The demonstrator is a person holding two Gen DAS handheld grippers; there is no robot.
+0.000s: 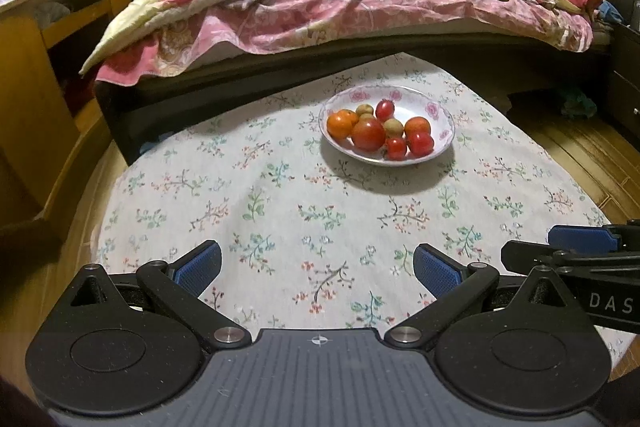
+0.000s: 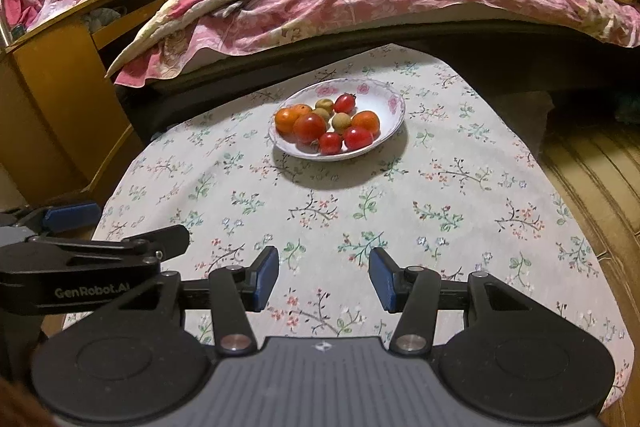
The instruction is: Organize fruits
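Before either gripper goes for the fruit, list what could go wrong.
1. The fruit is piled touching in the shallow plate; pinching one may roll its neighbours over the low rim.
2. The plate sits on a loose cloth; a sideways push could slide it toward the table's far edge by the bed.
3. The left gripper and right gripper, both open, hang close together and could collide on reaching in.

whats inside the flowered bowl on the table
The bowl holds a pile of small fruit: red tomatoes, orange ones and a few brownish-green ones. Whatever lies beneath the pile is hidden.
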